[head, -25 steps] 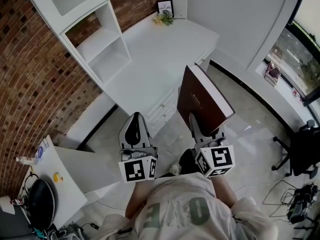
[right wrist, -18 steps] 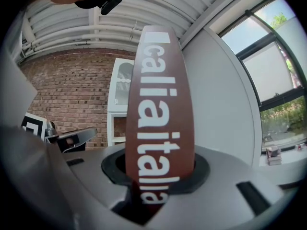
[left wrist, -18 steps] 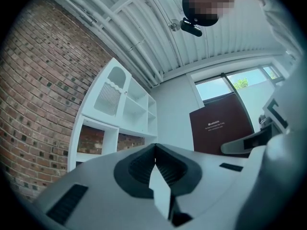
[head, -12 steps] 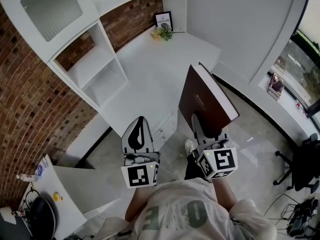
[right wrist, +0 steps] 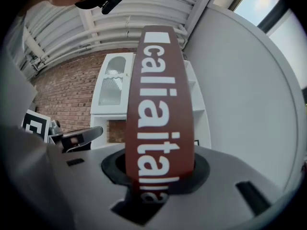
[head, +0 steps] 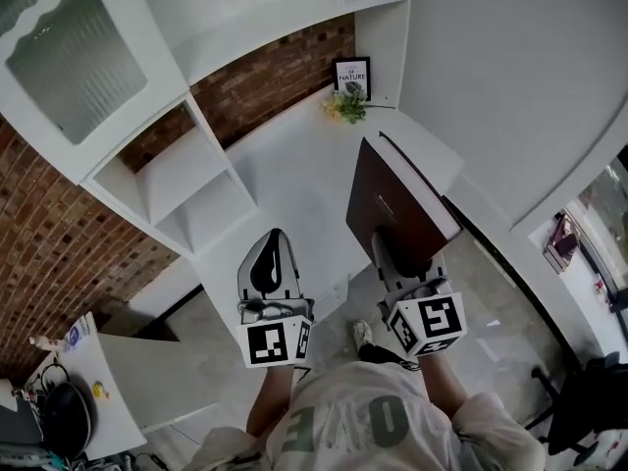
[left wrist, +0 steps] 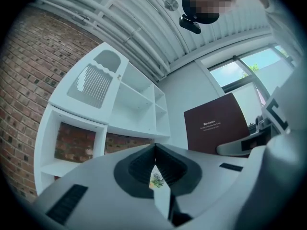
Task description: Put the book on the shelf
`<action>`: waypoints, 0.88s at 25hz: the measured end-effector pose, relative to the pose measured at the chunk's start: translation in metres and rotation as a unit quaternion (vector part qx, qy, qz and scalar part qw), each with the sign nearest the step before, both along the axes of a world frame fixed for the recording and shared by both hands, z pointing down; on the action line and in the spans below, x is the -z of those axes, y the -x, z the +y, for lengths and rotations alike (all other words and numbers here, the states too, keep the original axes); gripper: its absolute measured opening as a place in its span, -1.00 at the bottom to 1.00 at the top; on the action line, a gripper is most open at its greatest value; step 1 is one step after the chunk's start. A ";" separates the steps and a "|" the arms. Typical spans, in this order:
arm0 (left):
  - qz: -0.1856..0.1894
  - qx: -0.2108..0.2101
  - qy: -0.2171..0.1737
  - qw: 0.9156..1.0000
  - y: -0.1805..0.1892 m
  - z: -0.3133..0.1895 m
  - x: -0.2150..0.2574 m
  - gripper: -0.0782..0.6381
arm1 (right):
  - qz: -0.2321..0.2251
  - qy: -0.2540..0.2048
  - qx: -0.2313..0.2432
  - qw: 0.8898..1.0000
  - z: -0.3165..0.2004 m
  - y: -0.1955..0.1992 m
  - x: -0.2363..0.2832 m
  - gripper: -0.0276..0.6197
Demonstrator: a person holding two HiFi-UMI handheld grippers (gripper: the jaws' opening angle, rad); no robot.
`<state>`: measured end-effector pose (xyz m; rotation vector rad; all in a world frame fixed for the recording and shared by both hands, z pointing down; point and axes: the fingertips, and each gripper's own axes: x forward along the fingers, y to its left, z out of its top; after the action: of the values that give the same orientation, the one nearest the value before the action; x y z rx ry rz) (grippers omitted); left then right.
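Observation:
A dark brown hardback book stands upright in my right gripper, which is shut on its lower edge. In the right gripper view its spine, with white lettering, rises from between the jaws. My left gripper hangs beside it on the left, shut and empty; in its own view the jaws meet with nothing between them, and the book's cover shows to the right. The white shelf unit with open compartments stands ahead to the left against a brick wall.
A white desk top lies below and ahead of both grippers. At its far corner stand a small framed picture and a bunch of flowers. A glass-fronted cabinet door is above the shelves. A white wall is on the right.
The person has walked toward the desk and shelf unit, which now lie closer and more central. The book stays upright in the right gripper. The left gripper stays shut.

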<state>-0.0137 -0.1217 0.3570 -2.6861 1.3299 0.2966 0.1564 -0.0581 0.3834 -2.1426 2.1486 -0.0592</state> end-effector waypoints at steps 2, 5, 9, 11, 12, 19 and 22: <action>-0.001 0.010 -0.005 1.000 -0.019 -0.020 0.005 -0.75 | -0.002 0.000 0.013 1.000 -0.023 -0.020 0.004 -0.45; -0.001 0.033 -0.004 0.999 -0.038 -0.048 0.007 -0.75 | -0.007 0.003 0.030 1.000 -0.056 -0.044 0.006 -0.45; 0.004 0.066 0.007 0.998 -0.050 -0.072 0.004 -0.75 | -0.006 0.012 0.058 0.998 -0.085 -0.063 0.004 -0.45; 0.001 0.078 0.010 0.997 -0.052 -0.079 0.003 -0.75 | -0.008 0.015 0.067 0.998 -0.095 -0.067 0.001 -0.45; 0.001 0.083 0.011 0.996 -0.051 -0.081 0.003 -0.75 | -0.011 0.016 0.071 0.997 -0.099 -0.066 0.000 -0.45; 0.015 0.088 0.021 0.996 -0.042 -0.096 0.002 -0.75 | -0.011 0.018 0.082 0.996 -0.119 -0.052 -0.008 -0.45; 0.014 0.078 0.018 0.997 -0.038 -0.101 0.000 -0.75 | -0.012 0.018 0.080 0.997 -0.125 -0.044 -0.011 -0.45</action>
<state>0.0241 -0.2232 0.3566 -2.5952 1.5574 0.2967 0.2000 -0.1827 0.3949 -1.9725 2.3171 -0.1359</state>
